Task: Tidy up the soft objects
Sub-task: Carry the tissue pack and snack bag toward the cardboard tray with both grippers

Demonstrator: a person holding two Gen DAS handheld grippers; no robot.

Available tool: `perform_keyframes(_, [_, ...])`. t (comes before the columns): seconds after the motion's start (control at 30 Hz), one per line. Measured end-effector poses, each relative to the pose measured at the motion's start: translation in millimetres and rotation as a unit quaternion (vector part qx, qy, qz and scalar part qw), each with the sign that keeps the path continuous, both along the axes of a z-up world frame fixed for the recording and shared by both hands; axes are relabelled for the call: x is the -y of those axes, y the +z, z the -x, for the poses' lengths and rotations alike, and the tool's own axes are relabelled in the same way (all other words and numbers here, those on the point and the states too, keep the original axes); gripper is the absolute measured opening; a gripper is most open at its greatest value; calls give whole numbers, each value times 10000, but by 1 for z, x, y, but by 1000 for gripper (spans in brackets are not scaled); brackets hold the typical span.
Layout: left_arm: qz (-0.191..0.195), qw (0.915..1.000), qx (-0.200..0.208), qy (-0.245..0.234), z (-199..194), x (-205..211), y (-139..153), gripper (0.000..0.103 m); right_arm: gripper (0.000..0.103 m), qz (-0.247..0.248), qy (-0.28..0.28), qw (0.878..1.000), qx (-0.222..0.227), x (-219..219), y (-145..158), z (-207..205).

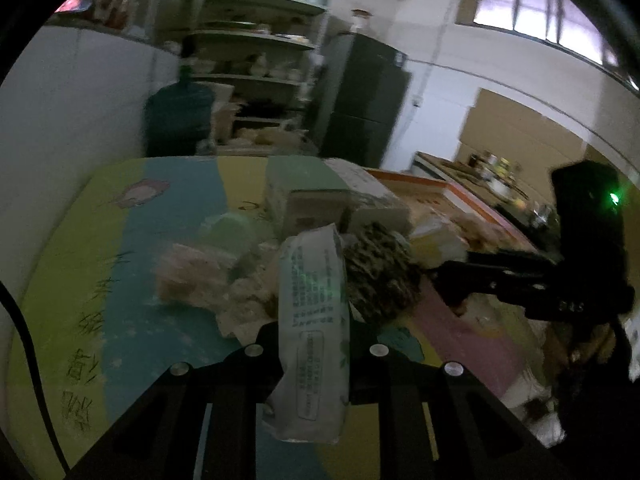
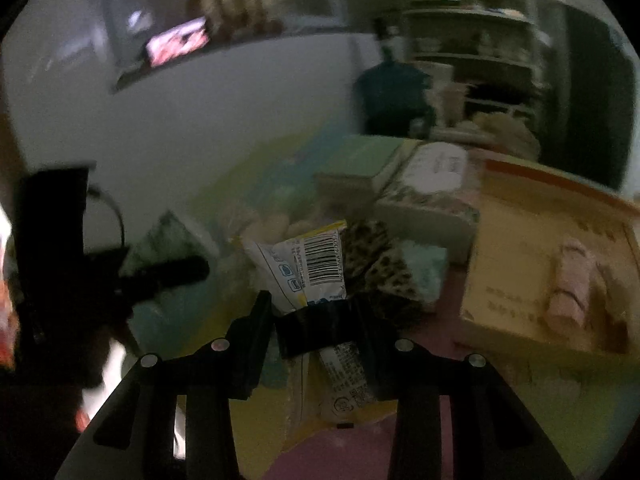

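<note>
In the left wrist view my left gripper [image 1: 316,336] is shut on a white and green tissue pack [image 1: 316,304], held upright above the colourful mat [image 1: 120,280]. Behind it lies a pile of soft things: a leopard-print cloth [image 1: 380,276], a pink packet [image 1: 188,272] and crumpled white material [image 1: 248,300]. My right gripper [image 2: 316,316] is shut on a white and yellow packet with a barcode [image 2: 316,264], lifted off the mat. Each gripper shows in the other's view, the right one [image 1: 452,288] on the right and the left one [image 2: 196,270] on the left.
Green and white boxes [image 1: 308,192] stand behind the pile. An orange-rimmed cardboard tray [image 2: 520,216] on the right holds a pink roll [image 2: 572,284]. A white wall borders the mat on the left. Shelves, a water jug [image 1: 180,116] and a dark cabinet stand beyond.
</note>
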State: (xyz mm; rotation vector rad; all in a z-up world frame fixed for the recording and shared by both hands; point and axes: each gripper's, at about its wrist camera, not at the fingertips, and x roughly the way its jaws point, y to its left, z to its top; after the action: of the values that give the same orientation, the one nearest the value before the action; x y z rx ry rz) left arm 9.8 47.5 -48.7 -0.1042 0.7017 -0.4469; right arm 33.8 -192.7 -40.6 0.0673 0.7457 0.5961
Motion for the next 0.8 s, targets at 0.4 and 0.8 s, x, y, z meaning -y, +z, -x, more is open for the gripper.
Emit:
perform_keyframes(0.4, [-233, 9968, 125, 751, -11, 12, 9, 19, 41, -251, -530, 9982, 80, 19, 6, 2])
perform_keyframes(0.8, [-57, 9970, 351, 690, -24, 52, 35, 19, 41, -344, -648, 9963, 446, 42, 23, 2])
